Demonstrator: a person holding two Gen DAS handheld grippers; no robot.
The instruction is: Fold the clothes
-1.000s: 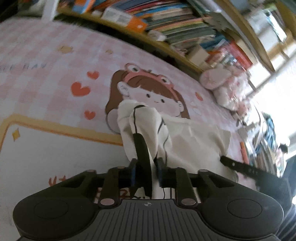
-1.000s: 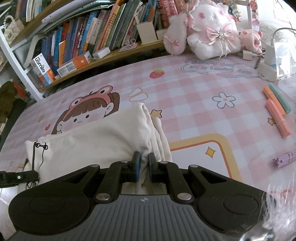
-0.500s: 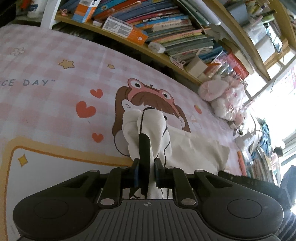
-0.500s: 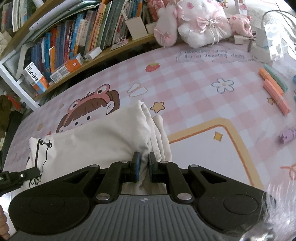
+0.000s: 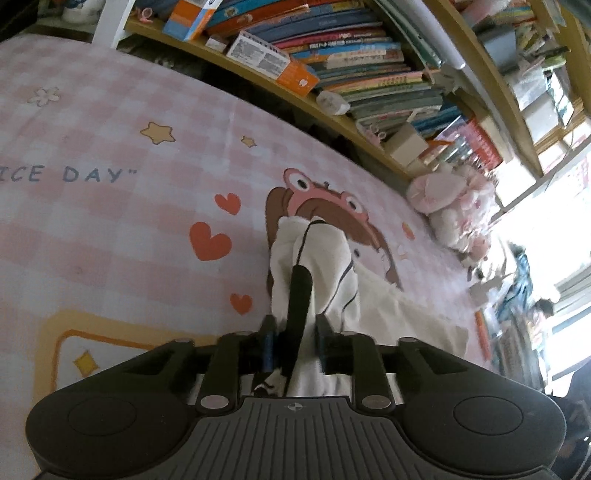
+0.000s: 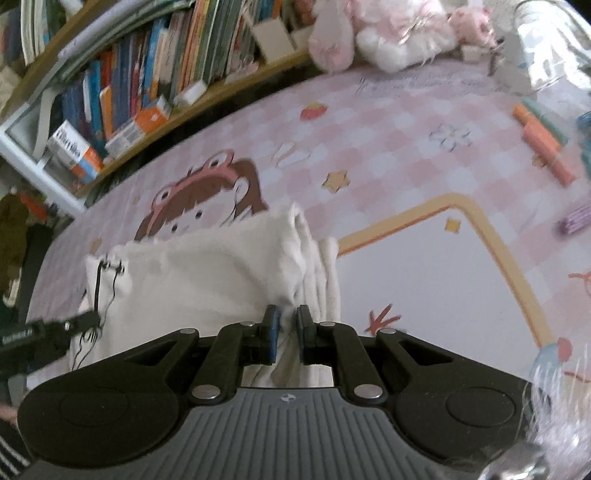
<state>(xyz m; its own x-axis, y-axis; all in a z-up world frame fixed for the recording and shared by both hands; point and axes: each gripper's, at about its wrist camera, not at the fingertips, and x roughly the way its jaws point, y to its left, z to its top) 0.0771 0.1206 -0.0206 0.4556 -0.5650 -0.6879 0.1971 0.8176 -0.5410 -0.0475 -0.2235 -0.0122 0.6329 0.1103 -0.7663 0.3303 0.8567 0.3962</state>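
A folded cream-white garment [image 6: 207,280] with a thin black drawstring [image 6: 98,284] lies on a pink checked cloth [image 6: 406,122], partly covering a printed cartoon girl in a frog headband [image 6: 207,192]. In the right wrist view the garment fills the area from nine to twelve o'clock of the right gripper [image 6: 284,325]. That gripper's jaws have just been opening a little; they stand narrow, with a fold of the garment's edge between the blue pads, and whether the pads press it I cannot tell. In the left wrist view the left gripper [image 5: 293,339] has just been opening its jaws to a moderate gap; a black strap-like piece [image 5: 299,295] and white fabric run up between the pads without being pinched. From the right wrist view, the left gripper's dark finger [image 6: 55,328] shows at nine o'clock, beside the drawstring. Farther out, a wooden bookshelf [image 6: 155,81] packed with books sits at eleven o'clock, pink and white plush toys [image 6: 391,33] at one o'clock, and orange markers [image 6: 543,144] at two o'clock.
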